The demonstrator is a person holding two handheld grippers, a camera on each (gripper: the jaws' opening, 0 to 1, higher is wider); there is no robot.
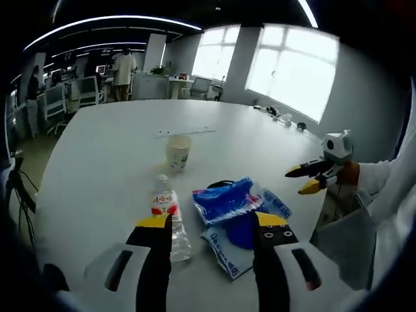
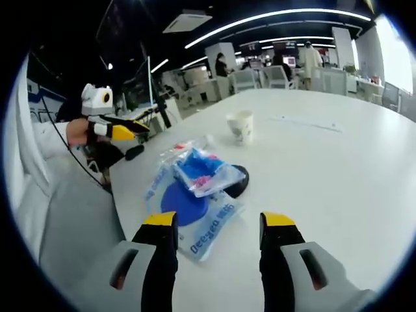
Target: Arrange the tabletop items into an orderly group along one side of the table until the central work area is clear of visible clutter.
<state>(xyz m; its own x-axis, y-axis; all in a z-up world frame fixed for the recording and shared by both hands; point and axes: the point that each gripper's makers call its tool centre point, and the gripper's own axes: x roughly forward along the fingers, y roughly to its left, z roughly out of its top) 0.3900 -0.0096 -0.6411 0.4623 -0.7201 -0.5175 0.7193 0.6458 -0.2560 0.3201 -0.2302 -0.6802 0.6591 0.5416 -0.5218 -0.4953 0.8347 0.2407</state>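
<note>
Bottle [image 1: 170, 218] lies flat, cap pointing toward paper cup [image 1: 178, 153]

Beyond the far edge of the white bench [image 1: 97, 149] stand office chairs [image 1: 88, 91], and a person [image 1: 123, 73] stands behind them, near bright windows [image 1: 292, 71].

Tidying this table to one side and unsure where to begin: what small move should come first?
Probably ease the open left gripper forward onto the clear plastic water bottle lying beside its jaw; the blue plastic packets and paper cup sit farther off.
</note>
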